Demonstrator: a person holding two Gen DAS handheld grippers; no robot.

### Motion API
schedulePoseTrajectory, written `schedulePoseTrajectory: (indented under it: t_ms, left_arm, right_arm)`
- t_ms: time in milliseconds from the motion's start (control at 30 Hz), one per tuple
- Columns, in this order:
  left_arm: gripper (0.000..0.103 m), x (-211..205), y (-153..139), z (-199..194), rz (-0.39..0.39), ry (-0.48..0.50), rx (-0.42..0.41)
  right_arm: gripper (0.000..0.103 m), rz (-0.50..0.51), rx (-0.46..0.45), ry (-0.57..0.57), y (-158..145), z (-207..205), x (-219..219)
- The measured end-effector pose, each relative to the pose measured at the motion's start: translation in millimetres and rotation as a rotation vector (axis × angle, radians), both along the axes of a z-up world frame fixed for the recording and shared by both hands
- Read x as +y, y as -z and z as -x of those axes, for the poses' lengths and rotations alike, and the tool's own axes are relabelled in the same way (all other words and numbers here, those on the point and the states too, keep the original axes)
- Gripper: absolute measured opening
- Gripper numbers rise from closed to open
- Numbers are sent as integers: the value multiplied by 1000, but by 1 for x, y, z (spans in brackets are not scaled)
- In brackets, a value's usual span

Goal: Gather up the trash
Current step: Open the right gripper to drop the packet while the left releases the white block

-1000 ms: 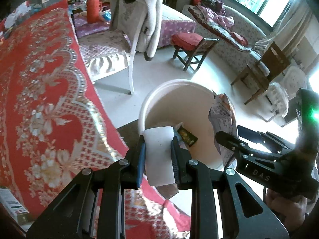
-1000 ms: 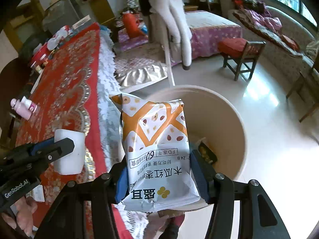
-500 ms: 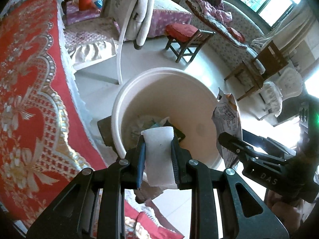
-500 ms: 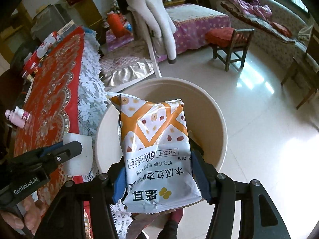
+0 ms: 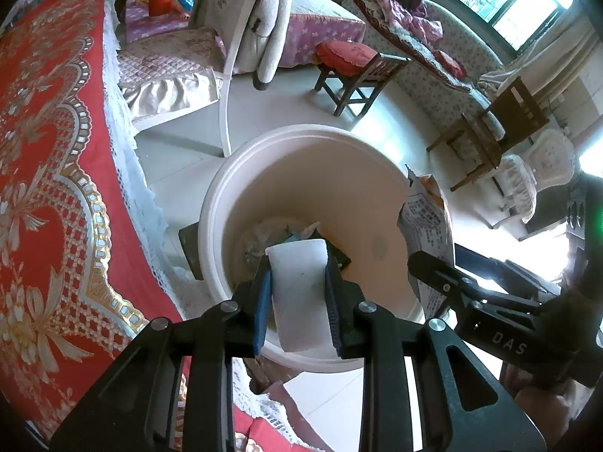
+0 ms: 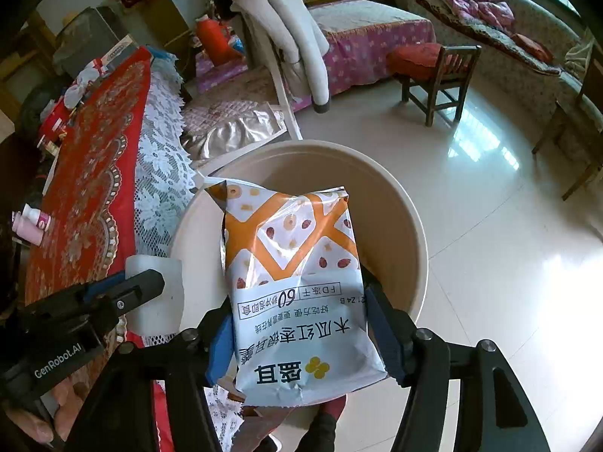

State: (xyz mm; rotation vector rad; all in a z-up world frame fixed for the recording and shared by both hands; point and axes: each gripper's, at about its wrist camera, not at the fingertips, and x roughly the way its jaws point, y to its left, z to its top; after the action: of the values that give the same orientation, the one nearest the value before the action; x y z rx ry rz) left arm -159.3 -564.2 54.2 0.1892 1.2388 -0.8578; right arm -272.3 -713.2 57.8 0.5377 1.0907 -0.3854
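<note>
Over the bin (image 5: 301, 139), both grippers pointed steeply down with trash between their jaws. The left gripper (image 5: 297, 293) was clamped on a white paper cup (image 5: 297, 293), its blue pads pressed to the cup's two sides, right above the scraps lying at the bottom of the bin. The right gripper (image 6: 297, 331) had a snack bag (image 6: 294, 275) between its jaws, which had just been opening; the bag stood in the gap with its printed end nearest the camera, above the bin mouth, and I could not tell whether the pads pressed it.

Both pieces looked light. The cup was thin and soft-walled, so a hard squeeze would crush it; a hold across the middle of its sides, as here, suited it. The bag was slick, crinkly film, probably near empty, likely to slide out once the jaws eased. It was best taken across its flat width near one end.

A red cloth (image 5: 49, 188) covered the table beside the bin.
</note>
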Motion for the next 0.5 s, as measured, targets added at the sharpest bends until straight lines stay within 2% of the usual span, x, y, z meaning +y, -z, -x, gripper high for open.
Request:
schedulePoseTrajectory:
  t_ms: [133, 267, 400, 500]
  left_arm:
    - [26, 1, 2, -3, 1, -3, 10]
    - [30, 1, 4, -5, 12, -4, 26]
    - [47, 3, 3, -7, 36, -14, 45]
    - [51, 6, 2, -8, 48, -26, 52]
  right_arm:
    - [62, 1, 3, -1, 1, -2, -1]
    - [69, 1, 8, 1, 2, -4, -2]
    - [72, -6, 12, 14, 4, -4, -5]
    - [72, -16, 6, 22, 4, -2, -6]
